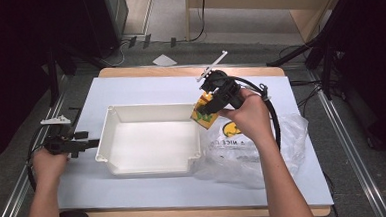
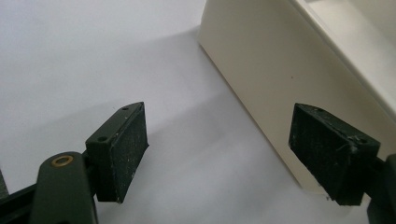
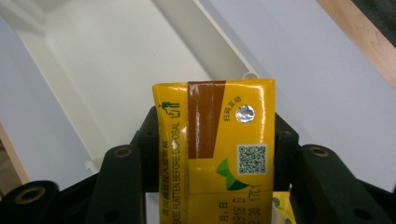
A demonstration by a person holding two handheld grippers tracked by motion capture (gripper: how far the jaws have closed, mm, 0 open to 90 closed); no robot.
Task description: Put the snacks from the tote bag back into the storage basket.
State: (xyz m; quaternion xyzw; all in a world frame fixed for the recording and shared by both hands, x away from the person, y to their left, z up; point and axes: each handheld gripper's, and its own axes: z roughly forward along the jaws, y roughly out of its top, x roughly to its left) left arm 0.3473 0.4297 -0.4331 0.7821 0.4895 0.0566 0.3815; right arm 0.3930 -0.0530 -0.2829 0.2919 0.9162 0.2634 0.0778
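Yellow drink carton point(image 3: 215, 149) pinched in right gripper point(image 1: 211, 101) above white tray point(image 1: 151, 166); left gripper point(image 2: 233, 154) spread beside it.

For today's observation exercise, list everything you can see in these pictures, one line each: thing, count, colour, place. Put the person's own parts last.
Drink carton: one, yellow with a brown stripe, held over the tray's right end.
Tray: one, white, middle of the table.
Plastic bag: one, clear with yellow print, right of the tray.
Table cover: one, white, over the wooden table.
Right gripper: one, black, shut on the carton.
Left gripper: one, black, open, beside the tray's left wall.
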